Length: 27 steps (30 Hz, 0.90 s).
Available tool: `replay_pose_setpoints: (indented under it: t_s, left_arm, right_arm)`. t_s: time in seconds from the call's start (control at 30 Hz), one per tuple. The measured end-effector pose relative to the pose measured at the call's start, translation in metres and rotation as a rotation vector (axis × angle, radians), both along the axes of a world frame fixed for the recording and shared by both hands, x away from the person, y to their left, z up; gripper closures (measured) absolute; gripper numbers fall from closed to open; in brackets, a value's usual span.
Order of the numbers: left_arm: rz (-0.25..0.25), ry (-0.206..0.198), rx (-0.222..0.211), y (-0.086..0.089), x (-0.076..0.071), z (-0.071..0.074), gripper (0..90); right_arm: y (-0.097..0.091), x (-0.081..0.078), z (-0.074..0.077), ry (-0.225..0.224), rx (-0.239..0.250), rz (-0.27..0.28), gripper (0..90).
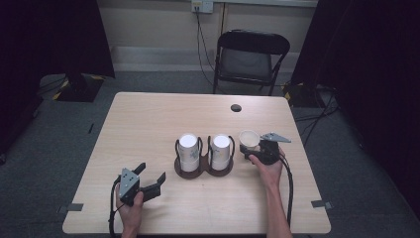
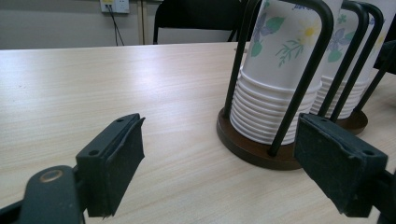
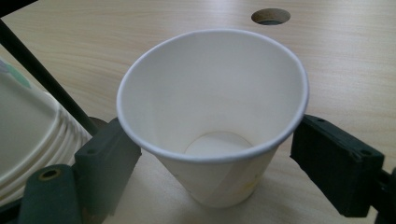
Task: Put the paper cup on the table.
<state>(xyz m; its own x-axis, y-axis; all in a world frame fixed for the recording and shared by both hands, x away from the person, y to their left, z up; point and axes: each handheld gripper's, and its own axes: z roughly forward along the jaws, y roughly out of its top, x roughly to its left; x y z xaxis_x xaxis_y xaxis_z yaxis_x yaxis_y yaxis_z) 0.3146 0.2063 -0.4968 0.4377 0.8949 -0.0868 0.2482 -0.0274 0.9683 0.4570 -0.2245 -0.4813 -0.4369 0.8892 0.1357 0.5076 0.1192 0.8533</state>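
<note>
Left claw (image 1: 154, 182): nearest the person, jaws apart and empty, hovering low over the worktop (image 1: 148, 119) on the near-left side of the cup holder (image 1: 203, 167), well apart from it.
Right claw (image 3: 212, 154): jaws apart, straddling the loose cup (image 3: 212, 112); in the right gripper view a gap shows at each pad, so it looks released, not clamped (the rim overhangs the pads).
Loose cup: 1 white paper cup, upright, mouth up, standing on the worktop just right of the cup holder.
Key relation: the cup sits directly between the right claw's jaws, its long axis vertical; the right hand (image 1: 267, 168) is by far the nearer, the left lies across the holder from it.
Cup holder: dark double base with wire loops, carrying 2 stacks (image 1: 188, 148) of upturned floral cups, near the worktop's middle.
Next move, as a judgement: the right claw needs a straight pull back toward the person, so neither pad tips the cup.
Beyond the holder: a round cable hole (image 1: 236, 107), then a black chair (image 1: 250, 59).
</note>
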Motion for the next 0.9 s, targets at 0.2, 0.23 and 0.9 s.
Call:
replay_pose_setpoints:
  t_s: [0.2,0.23,0.9]
  left_arm:
    - [0.000,0.005,-0.021,0.002,0.000,0.000,16.1]
    - [0.004,0.007,-0.021,0.002,0.001,0.000,15.9]
    - [0.009,0.011,-0.024,0.003,0.001,0.000,15.7]
  right_arm:
    - [-0.004,-0.005,0.000,-0.001,-0.003,-0.014,17.0]
    - [-0.005,-0.006,0.001,-0.002,-0.004,-0.016,16.4]
    - [-0.012,-0.032,0.022,-0.068,0.030,-0.047,13.9]
